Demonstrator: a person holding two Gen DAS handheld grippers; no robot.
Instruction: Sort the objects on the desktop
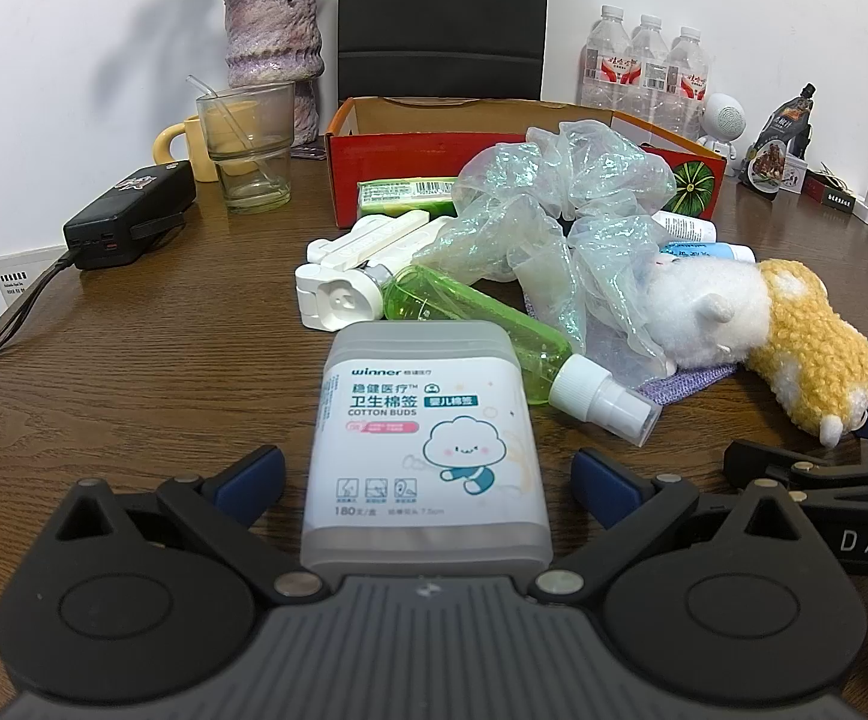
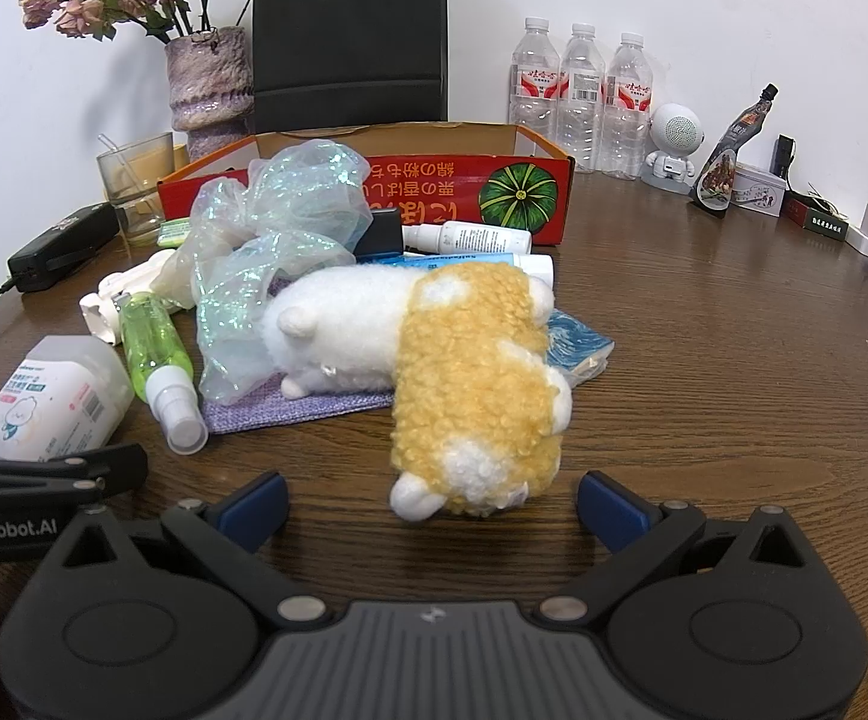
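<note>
left tongs [image 1: 428,480] spread wide, straddling cotton-bud box [image 1: 425,438] on desk [image 1: 152,360], pads clear | right tongs [image 2: 431,501] spread, empty, plush toy [image 2: 434,360] lying ahead | risk: closing on box nudges spray bottle [image 1: 493,336] touching it, which may roll

The left gripper [image 1: 428,468] and the right gripper [image 2: 431,501] both sit low with blue-padded fingers spread wide, the right one's arm reaching in at the left gripper's right side.
</note>
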